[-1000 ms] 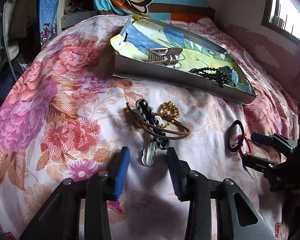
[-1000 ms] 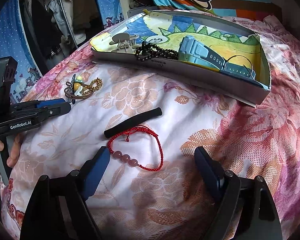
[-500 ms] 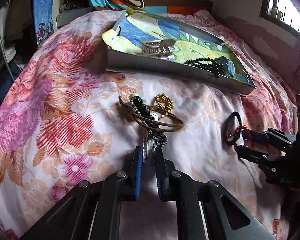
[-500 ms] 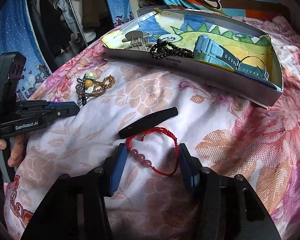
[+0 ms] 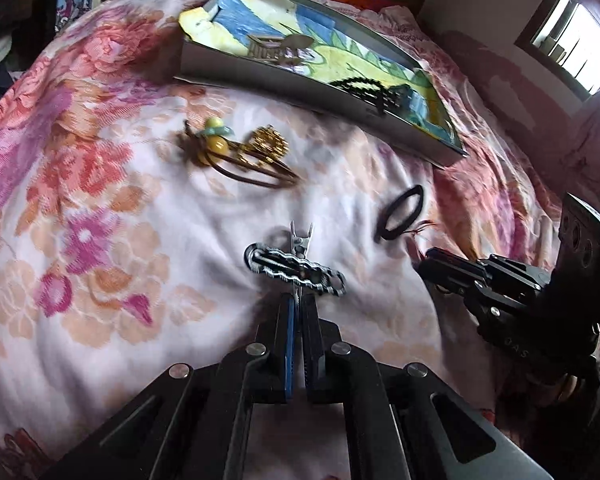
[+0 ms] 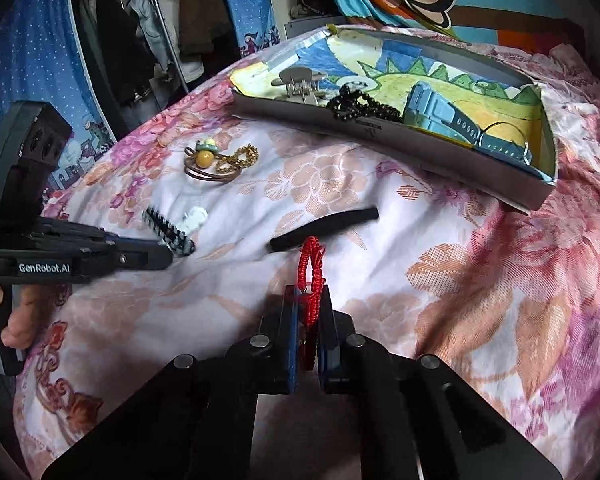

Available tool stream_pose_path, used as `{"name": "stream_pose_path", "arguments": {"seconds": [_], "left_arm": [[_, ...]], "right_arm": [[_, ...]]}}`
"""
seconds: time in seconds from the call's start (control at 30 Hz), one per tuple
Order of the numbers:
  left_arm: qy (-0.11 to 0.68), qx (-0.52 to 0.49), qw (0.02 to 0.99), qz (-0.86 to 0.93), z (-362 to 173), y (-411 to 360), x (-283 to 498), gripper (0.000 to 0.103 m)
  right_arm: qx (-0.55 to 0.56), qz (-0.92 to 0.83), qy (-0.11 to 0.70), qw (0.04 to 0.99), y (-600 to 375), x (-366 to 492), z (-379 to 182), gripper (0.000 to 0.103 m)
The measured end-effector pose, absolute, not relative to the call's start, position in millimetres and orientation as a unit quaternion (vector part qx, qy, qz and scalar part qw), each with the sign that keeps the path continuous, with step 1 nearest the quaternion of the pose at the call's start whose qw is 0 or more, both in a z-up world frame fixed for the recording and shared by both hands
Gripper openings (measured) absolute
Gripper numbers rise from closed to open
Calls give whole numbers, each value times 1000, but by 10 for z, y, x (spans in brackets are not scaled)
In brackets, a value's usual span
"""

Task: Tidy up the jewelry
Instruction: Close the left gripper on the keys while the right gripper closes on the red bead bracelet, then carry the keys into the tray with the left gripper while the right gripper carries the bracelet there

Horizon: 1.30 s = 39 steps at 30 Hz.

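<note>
left gripper [image 5: 299, 312] fingers clamped on black-and-white hair clip [image 5: 296, 270], long axis crosswise | right gripper [image 6: 307, 308] fingers pinching red cord bracelet [image 6: 311, 268] | tray [image 6: 440, 152] on bed at 12 o'clock of both, right nearer

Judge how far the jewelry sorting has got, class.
Done: claw clip, black beads and watch lie in the tray. In hand: left claw pinches the hair clip; right claw pinches the red bracelet. Left: brown bangles, gold chain, black band on the bed.
</note>
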<state>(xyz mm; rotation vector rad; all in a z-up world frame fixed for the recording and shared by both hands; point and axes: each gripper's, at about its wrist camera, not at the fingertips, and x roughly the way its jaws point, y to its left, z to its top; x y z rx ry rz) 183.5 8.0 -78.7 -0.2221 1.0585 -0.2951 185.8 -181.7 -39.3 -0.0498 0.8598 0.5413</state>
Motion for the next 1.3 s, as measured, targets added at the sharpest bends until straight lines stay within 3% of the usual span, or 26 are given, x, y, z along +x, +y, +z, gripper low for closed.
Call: {"name": "stream_pose_path", "arguments": {"seconds": [0.3, 0.53, 0.9, 1.3], "left_arm": [[500, -129, 836, -184, -754, -93, 1635, 4], [497, -263, 788, -250, -813, 33, 1534, 4], [428, -162, 861, -221, -589, -145, 1369, 4], [387, -150, 888, -196, -495, -78, 1396, 4]], "right_arm": [[5, 246, 385, 890, -2002, 1566, -194, 8], [53, 233, 381, 893, -2186, 1431, -174, 8], [36, 230, 365, 902, -2114, 1384, -142, 8], [50, 235, 339, 910, -2163, 1416, -34, 8]]}}
